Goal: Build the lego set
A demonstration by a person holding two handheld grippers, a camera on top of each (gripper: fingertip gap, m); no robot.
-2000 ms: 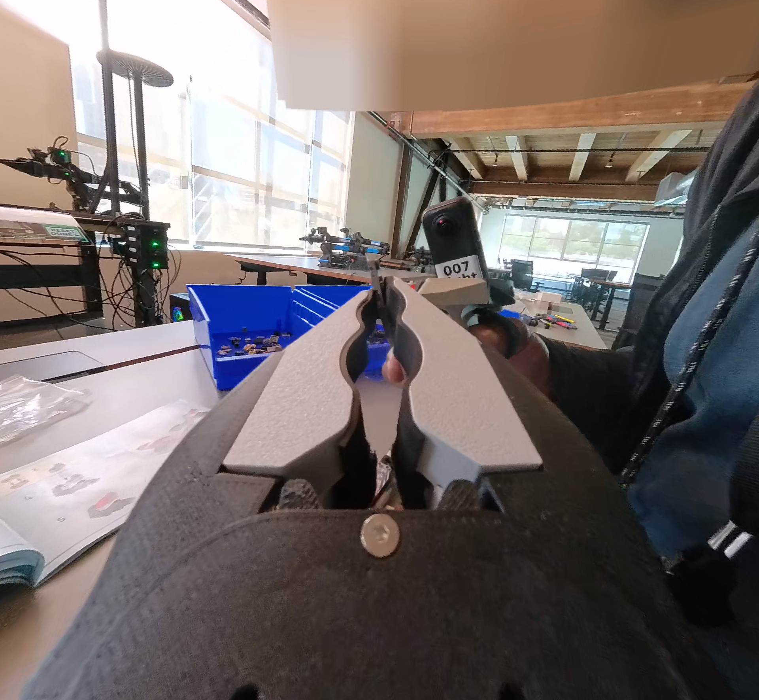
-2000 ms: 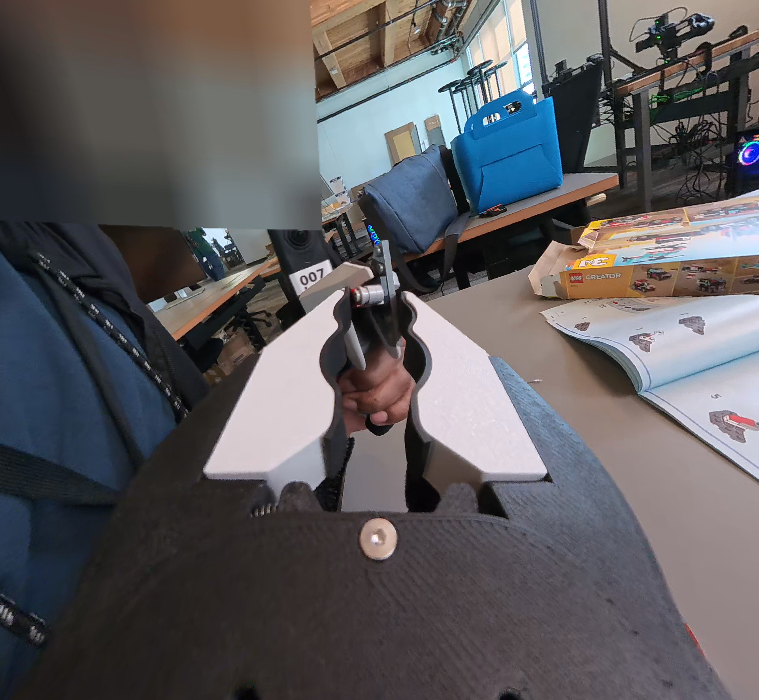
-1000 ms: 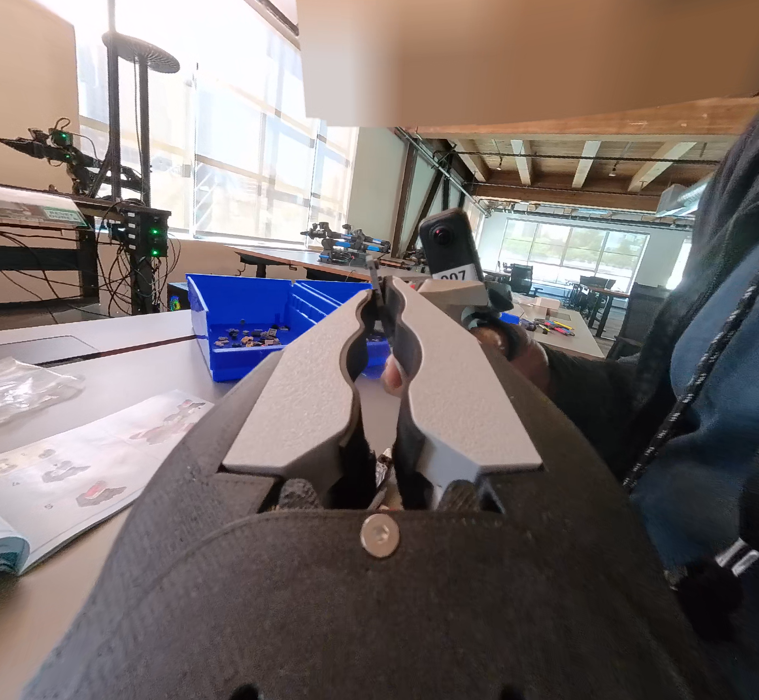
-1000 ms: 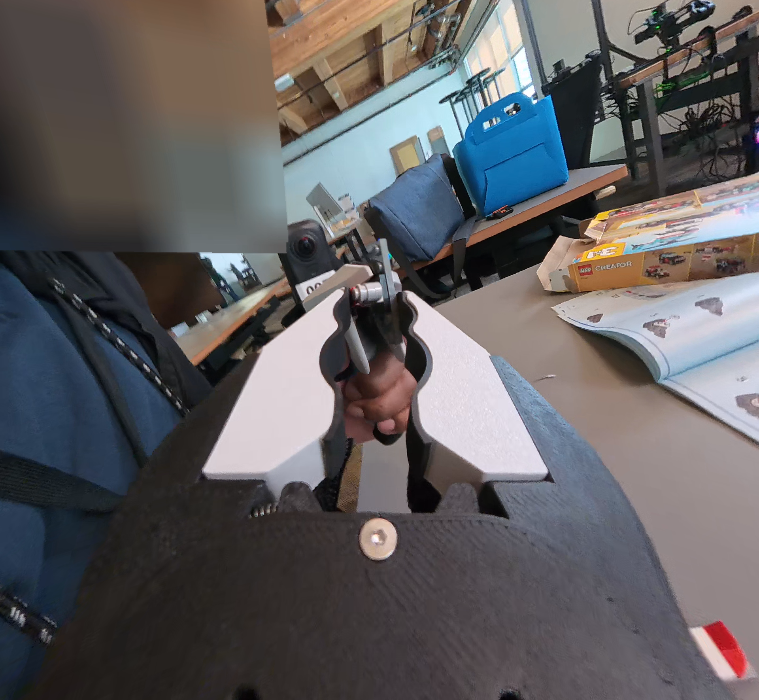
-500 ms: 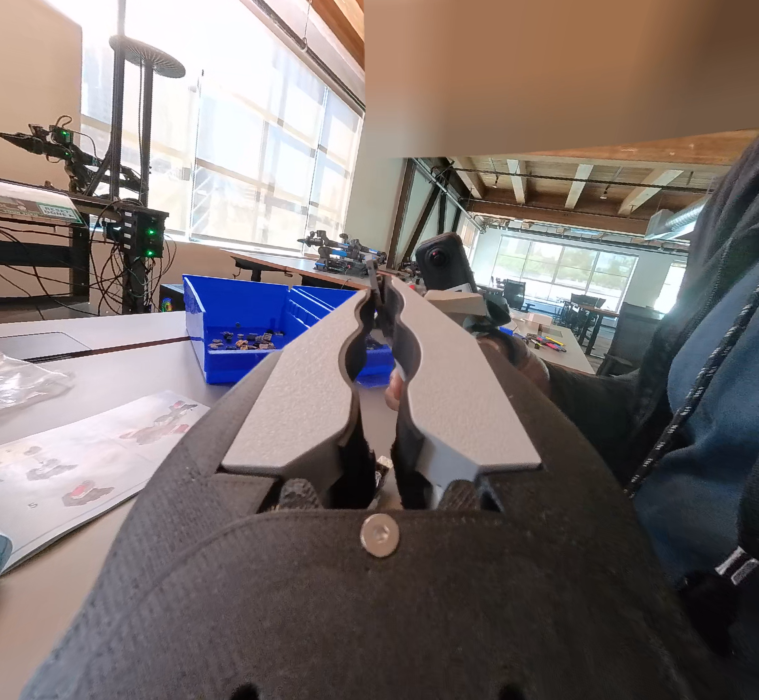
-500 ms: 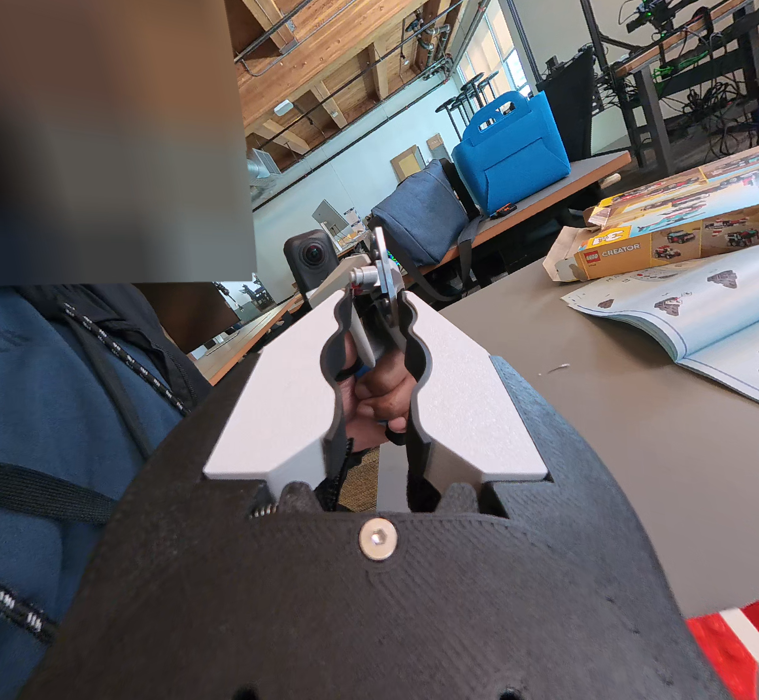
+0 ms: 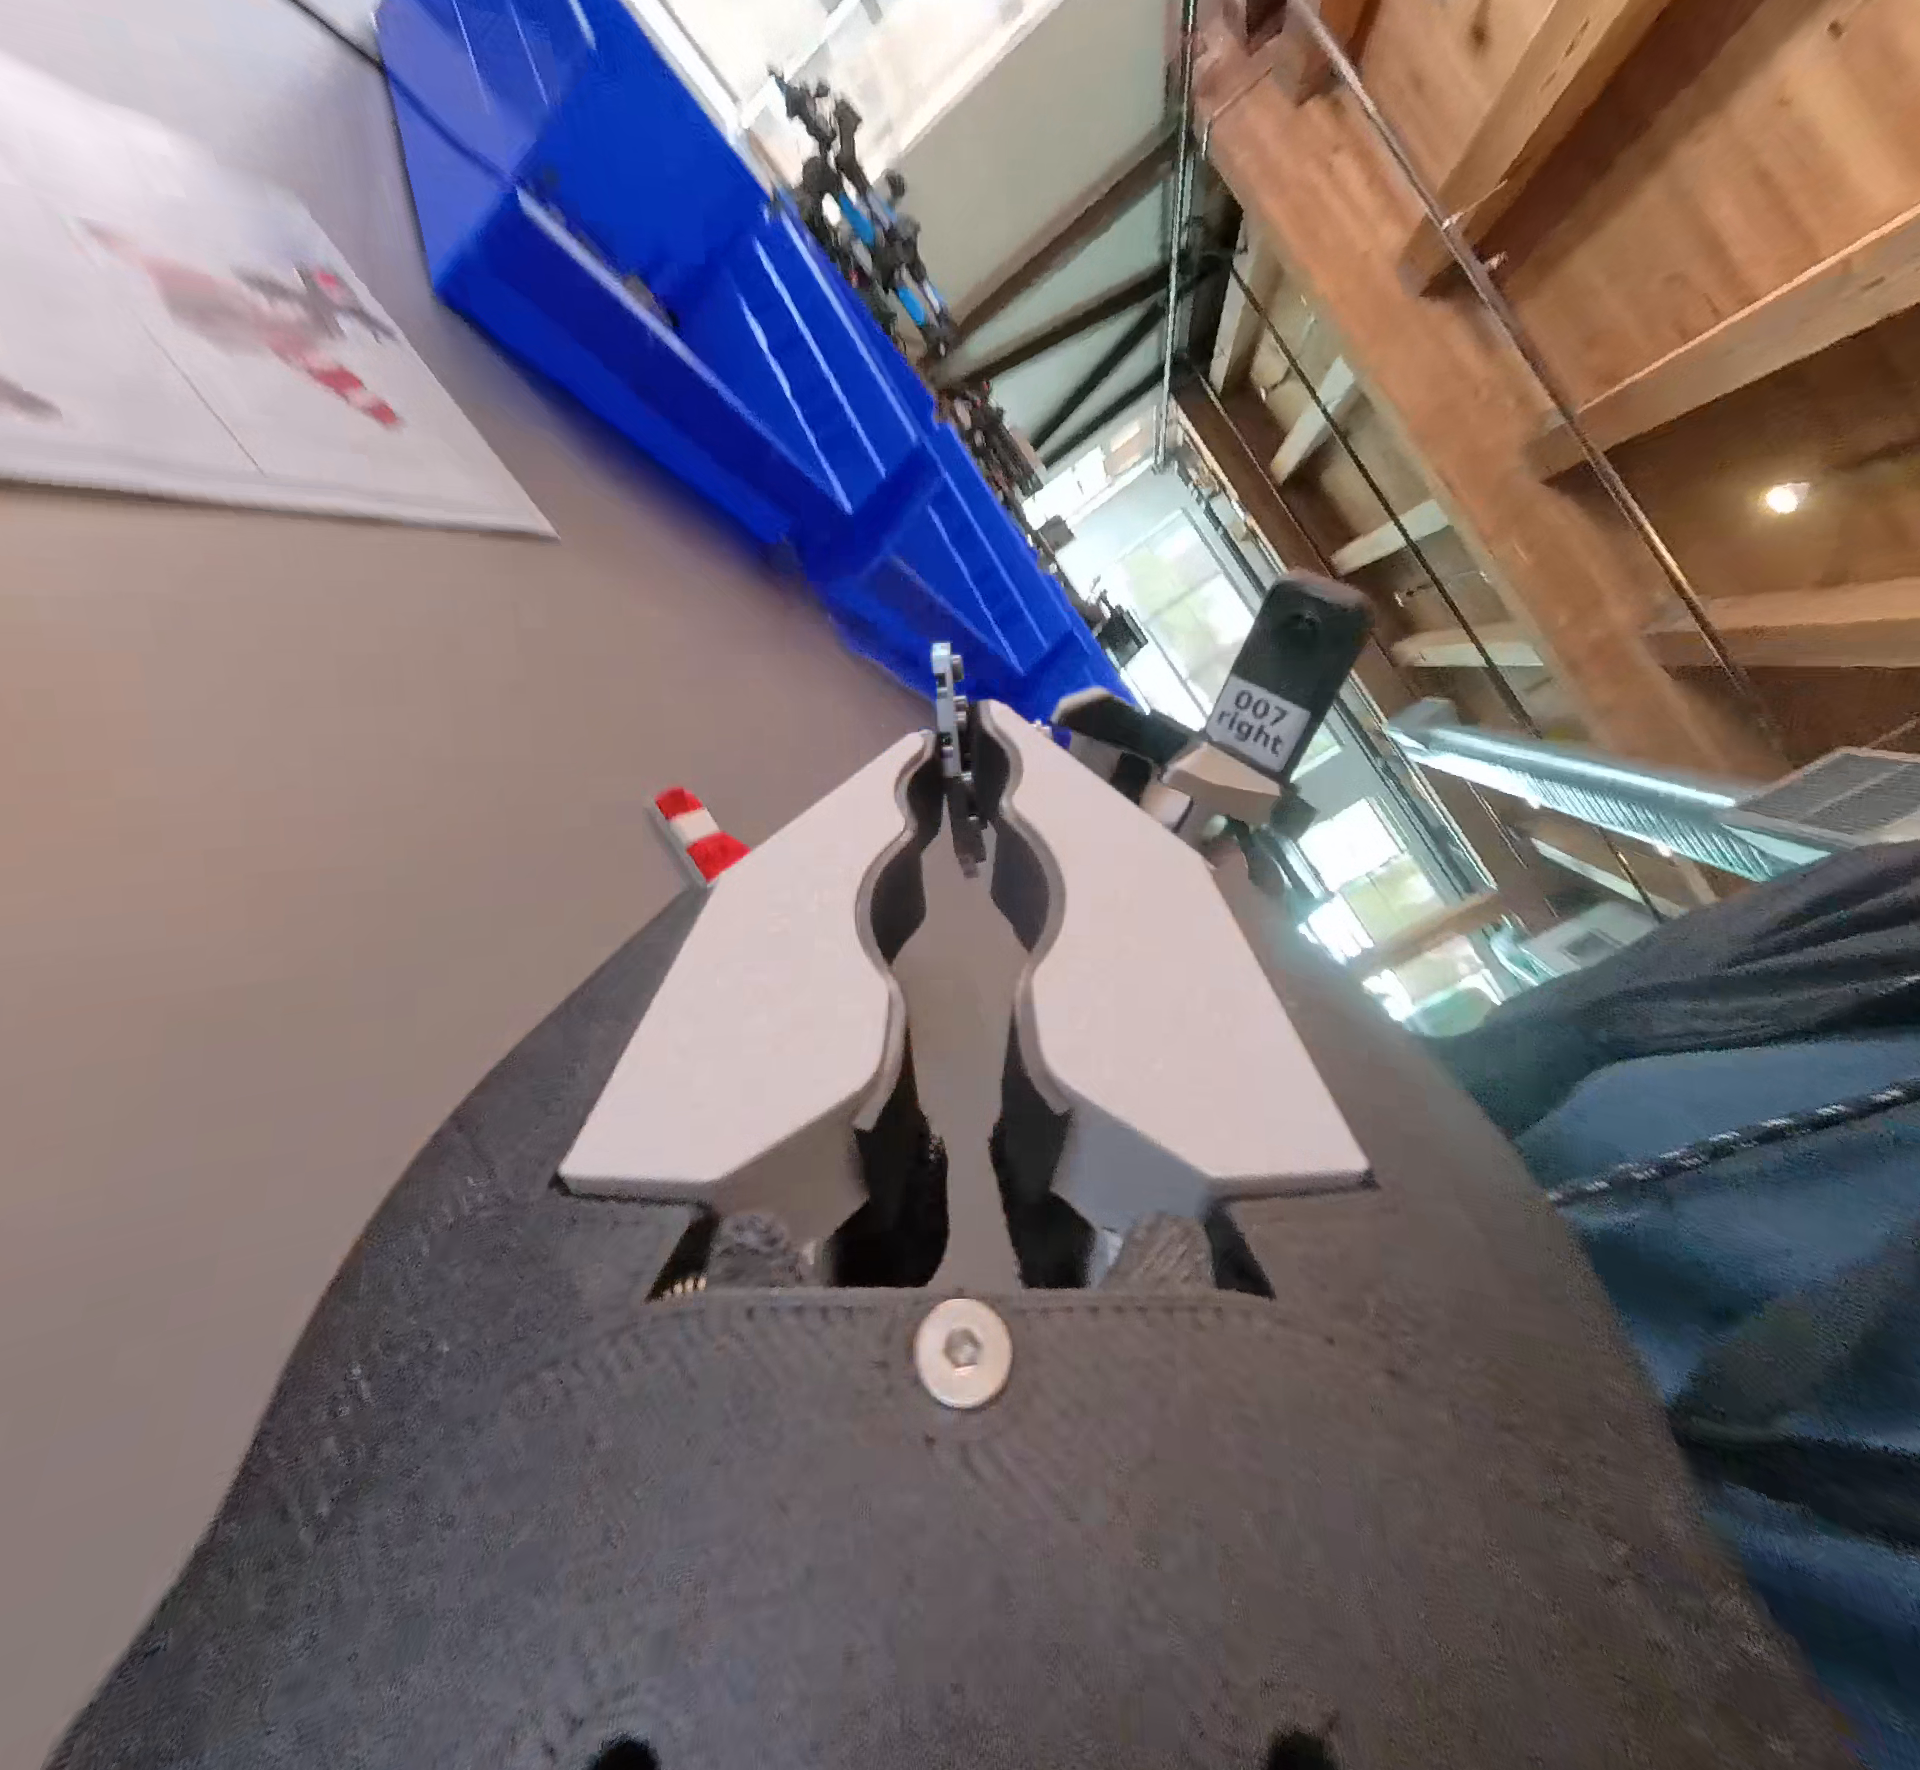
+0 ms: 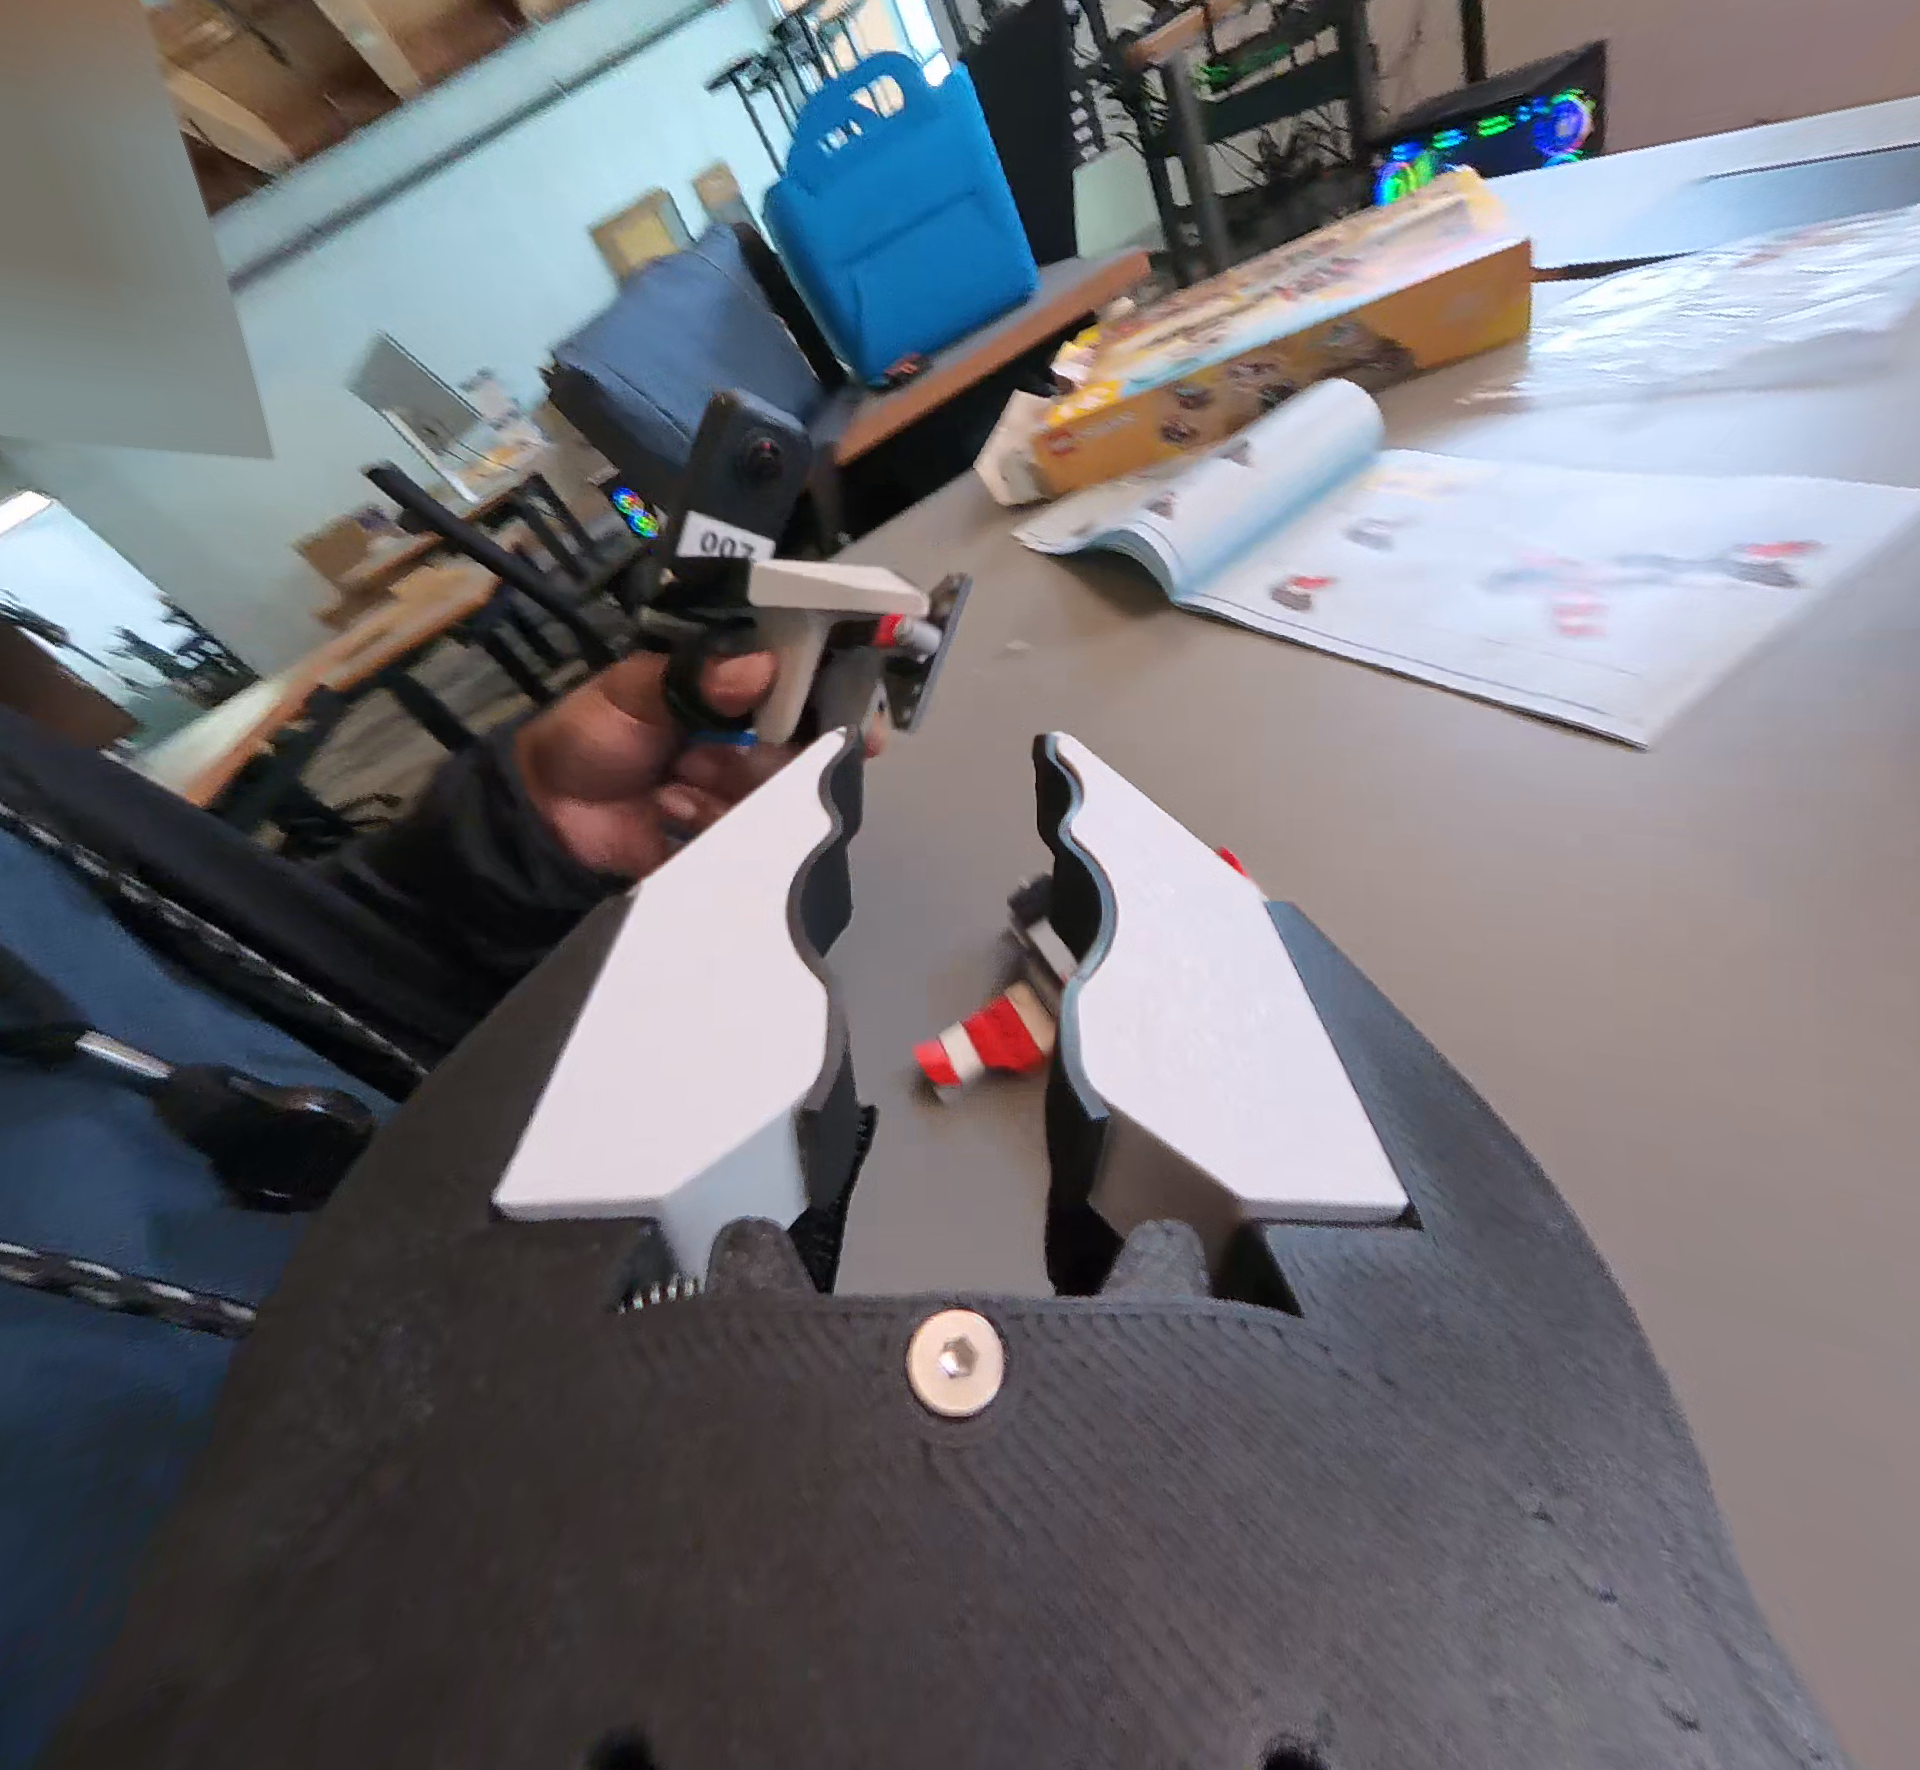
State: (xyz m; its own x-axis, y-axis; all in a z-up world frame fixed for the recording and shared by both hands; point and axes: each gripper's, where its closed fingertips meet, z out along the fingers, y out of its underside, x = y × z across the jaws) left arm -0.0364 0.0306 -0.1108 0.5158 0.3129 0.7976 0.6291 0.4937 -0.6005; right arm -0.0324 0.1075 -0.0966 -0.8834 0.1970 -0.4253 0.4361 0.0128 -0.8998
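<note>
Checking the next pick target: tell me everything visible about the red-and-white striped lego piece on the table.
The red-and-white striped lego piece looks like a small plastic cone, lying on its side on the grey table. Dark and grey parts join its far end, partly hidden by a finger of the open right gripper, which does not grip it.

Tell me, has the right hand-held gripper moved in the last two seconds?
Yes. The right hand-held gripper has opened and swung down toward the table, now over a red-and-white piece, away from the left hand-held gripper.
</note>
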